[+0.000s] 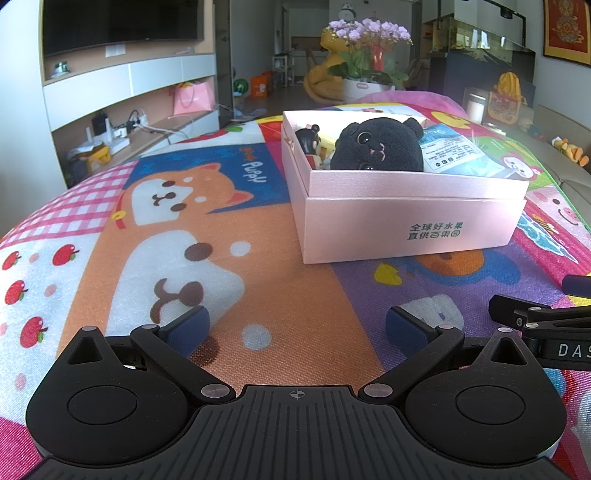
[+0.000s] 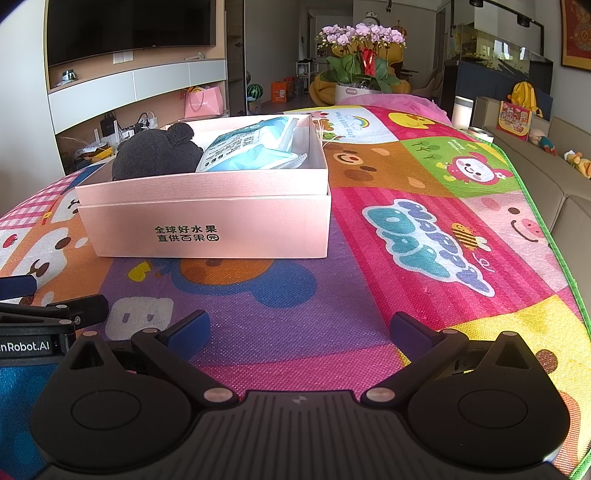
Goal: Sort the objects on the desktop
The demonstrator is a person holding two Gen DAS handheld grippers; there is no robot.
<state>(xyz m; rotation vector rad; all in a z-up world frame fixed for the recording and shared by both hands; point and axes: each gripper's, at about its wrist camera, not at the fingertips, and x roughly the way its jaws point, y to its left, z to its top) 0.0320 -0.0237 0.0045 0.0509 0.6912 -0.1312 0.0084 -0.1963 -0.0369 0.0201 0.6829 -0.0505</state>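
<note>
While both tools hover low over the colourful cartoon-printed play mat (image 1: 229, 236), nothing held in either. Left gripper (image 1: 297, 326): blue-padded fingers (image 1: 188, 325) spread wide apart, bare mat between them. Right gripper (image 2: 300, 330): likewise spread wide, blue pads (image 2: 410, 328) clear of any object. Side by side, near each other (each visible at the edge of the other's view).

Pale pink rectangular cardboard box (image 1: 406, 221), open-topped, black Chinese print on the near wall, seated on the mat ahead of both grippers, well apart from the fingertips. Inside the box:
- round black plush toy with glossy eyes and a pink mouth (image 1: 380, 147), centre-left, rising above the rim
- small dark-haired doll figurine (image 1: 309, 142), against the left wall, just beside the plush
- light blue printed plastic packet (image 1: 458, 151), right part of the box, touching the plush

Beyond the mat's far end: pot of purple orchids (image 2: 360, 37). Dark television screen (image 2: 129, 26) on the wall, upper left.
</note>
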